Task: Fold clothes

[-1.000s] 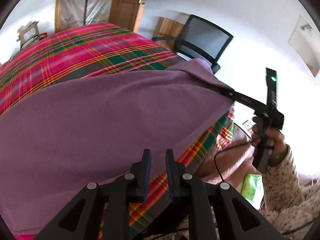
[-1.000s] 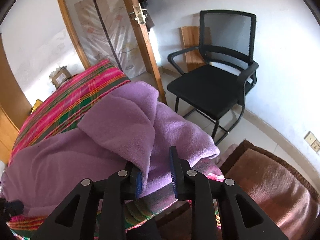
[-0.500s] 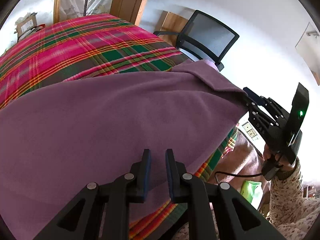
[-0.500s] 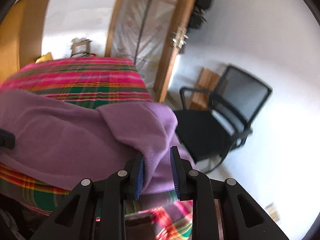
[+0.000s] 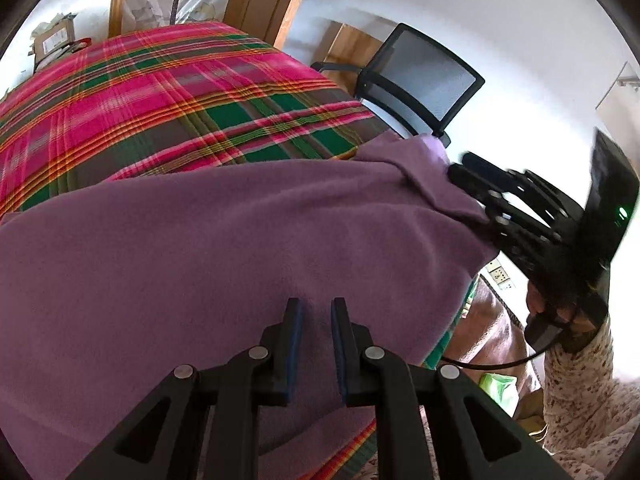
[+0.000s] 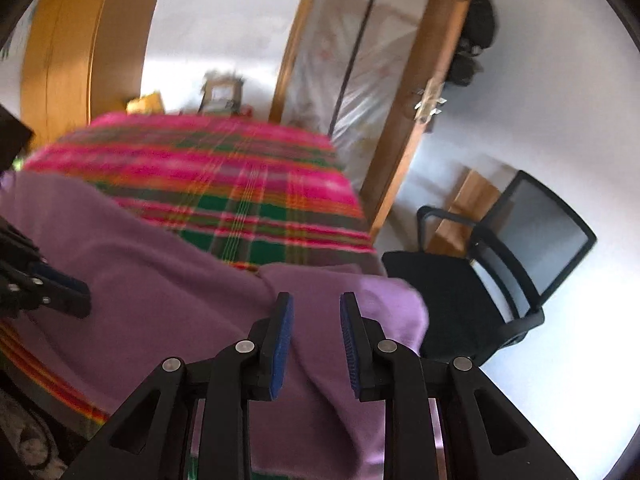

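Purple fleece garment [image 5: 248,248] lies spread over the pink-and-green plaid bedcover [image 5: 168,92], draping off its near edge. Left gripper [image 5: 316,312] hovers above the fleece, fingers slightly parted, gripping nothing. Right gripper [image 6: 316,312] at three o'clock has fingers parted around a fold. Black mesh office chair [image 6: 500,272] stands beyond.

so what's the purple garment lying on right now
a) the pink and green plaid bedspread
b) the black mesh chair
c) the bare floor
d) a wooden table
a: the purple garment is spread over the plaid bedspread, whose pink and green checks show beyond it and under its near edge, while the black mesh chair stands off to the side with nothing on it.
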